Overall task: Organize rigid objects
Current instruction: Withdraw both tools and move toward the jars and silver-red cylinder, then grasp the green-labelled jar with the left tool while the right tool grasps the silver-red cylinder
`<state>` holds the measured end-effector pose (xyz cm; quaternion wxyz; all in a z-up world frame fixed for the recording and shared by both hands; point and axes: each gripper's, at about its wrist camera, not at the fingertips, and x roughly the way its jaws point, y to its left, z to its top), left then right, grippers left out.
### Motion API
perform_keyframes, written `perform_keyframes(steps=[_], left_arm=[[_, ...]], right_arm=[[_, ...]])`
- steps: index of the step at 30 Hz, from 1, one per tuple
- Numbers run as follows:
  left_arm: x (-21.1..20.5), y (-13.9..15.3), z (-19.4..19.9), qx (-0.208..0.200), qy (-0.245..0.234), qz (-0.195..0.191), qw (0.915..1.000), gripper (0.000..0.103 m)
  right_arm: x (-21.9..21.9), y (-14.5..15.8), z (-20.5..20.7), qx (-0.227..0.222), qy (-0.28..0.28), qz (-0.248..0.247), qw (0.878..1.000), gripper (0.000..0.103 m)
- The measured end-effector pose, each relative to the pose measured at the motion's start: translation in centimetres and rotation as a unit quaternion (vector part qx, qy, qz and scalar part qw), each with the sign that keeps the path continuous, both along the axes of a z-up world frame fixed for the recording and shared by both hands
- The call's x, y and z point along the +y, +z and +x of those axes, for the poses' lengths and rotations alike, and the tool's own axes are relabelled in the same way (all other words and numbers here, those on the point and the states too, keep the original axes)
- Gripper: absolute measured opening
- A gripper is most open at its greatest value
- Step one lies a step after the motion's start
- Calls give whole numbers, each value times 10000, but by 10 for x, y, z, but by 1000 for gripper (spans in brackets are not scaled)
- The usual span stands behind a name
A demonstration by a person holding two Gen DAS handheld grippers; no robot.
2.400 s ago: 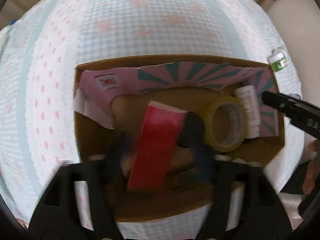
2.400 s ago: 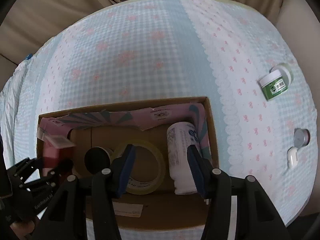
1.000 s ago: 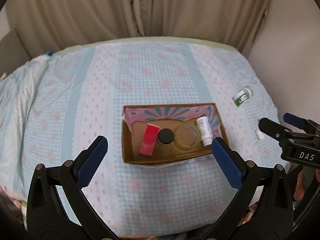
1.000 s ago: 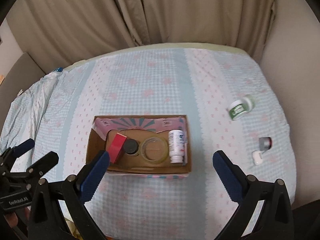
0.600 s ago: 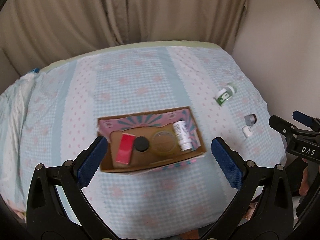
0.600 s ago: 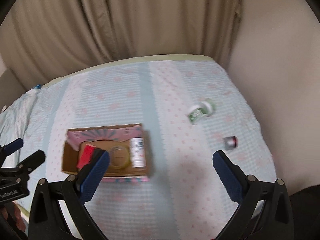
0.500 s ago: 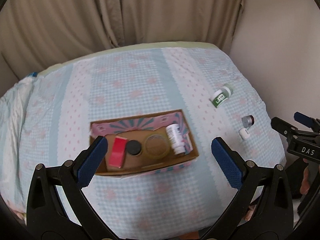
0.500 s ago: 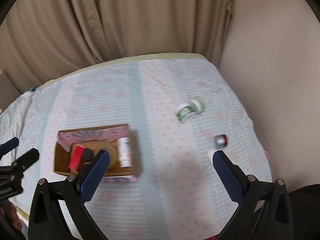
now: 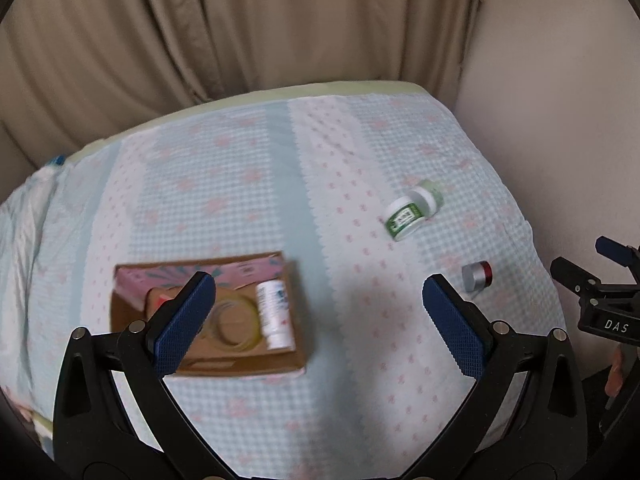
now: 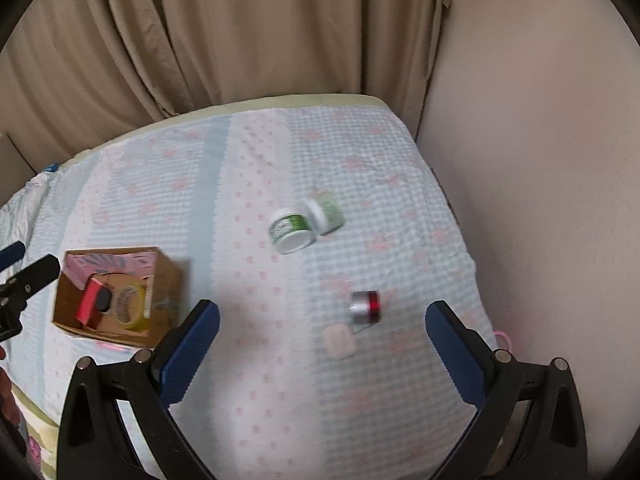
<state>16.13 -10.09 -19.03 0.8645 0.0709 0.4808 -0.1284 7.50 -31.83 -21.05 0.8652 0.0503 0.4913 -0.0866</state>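
A cardboard box (image 9: 288, 360) (image 10: 168, 280) lies on the bed and holds a red box (image 10: 89, 305), a black lid (image 10: 104, 299), a tape roll (image 9: 234, 322) (image 10: 129, 304) and a white bottle (image 9: 273, 314). Two green-and-white jars (image 9: 414, 208) (image 10: 304, 222), a silver-and-red cylinder (image 9: 476, 276) (image 10: 365, 306) and a small white case (image 10: 339, 339) lie loose on the bedcover to the right. My left gripper (image 9: 318, 324) is open and empty, high above the bed. My right gripper (image 10: 322, 344) is open and empty above the cylinder and case.
The bed has a light-blue and pink patterned cover (image 10: 248, 184). Beige curtains (image 10: 200, 32) hang behind it and a beige wall (image 10: 540, 160) stands close on the right. The right gripper shows at the right edge of the left wrist view (image 9: 600, 300).
Both grippers have risen away from the box, opened wide, and swung to the right. The loose items on the right have come into fuller view.
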Motion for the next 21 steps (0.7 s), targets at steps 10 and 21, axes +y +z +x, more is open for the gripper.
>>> perform_keyframes(steps=[10, 21], left_arm=[[-82, -60, 61, 297, -1023, 399, 9935, 103], [-158, -157, 129, 790, -2382, 752, 9651, 103]], right_arm=[[-48, -50, 21, 277, -230, 78, 9993, 103], [-80, -120, 50, 863, -563, 217, 9944, 103]])
